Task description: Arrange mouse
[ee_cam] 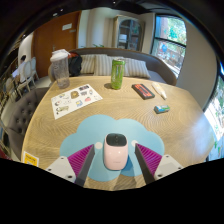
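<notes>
A white mouse (116,155) with a dark top end lies on a light blue cloud-shaped mat (92,130) on the round wooden table (180,125). My gripper (116,150) is open with a finger on each side of the mouse. The mouse stands between the purple pads with a small gap on both sides and rests on the mat.
Beyond the mat stand a green can (118,72) and a clear jug (61,68). A printed sheet (76,98) lies to the left; a dark book (143,90), a white item (160,91) and a small teal object (162,108) lie to the right. A sofa (145,62) is behind the table.
</notes>
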### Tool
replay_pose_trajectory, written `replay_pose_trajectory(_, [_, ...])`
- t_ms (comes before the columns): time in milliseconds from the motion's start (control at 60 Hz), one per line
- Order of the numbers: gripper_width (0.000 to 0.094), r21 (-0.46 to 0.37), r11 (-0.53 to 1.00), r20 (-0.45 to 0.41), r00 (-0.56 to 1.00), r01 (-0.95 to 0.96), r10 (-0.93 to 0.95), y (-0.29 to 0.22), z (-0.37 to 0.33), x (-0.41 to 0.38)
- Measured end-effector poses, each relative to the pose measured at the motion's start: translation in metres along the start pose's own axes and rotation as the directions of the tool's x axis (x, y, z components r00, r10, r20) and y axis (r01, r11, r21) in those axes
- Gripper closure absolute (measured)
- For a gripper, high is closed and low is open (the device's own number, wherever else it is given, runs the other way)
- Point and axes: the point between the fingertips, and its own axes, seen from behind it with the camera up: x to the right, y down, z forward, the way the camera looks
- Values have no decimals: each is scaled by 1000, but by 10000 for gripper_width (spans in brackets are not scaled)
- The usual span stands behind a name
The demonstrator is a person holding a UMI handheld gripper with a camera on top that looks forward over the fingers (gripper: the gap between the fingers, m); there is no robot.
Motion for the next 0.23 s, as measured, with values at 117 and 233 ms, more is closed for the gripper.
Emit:
replay_pose_trajectory(117, [99, 5, 998, -57, 997, -58, 58, -1, -40, -32])
replay_pose_trajectory(233, [86, 12, 994, -100, 989, -113, 114, 5, -77, -76])
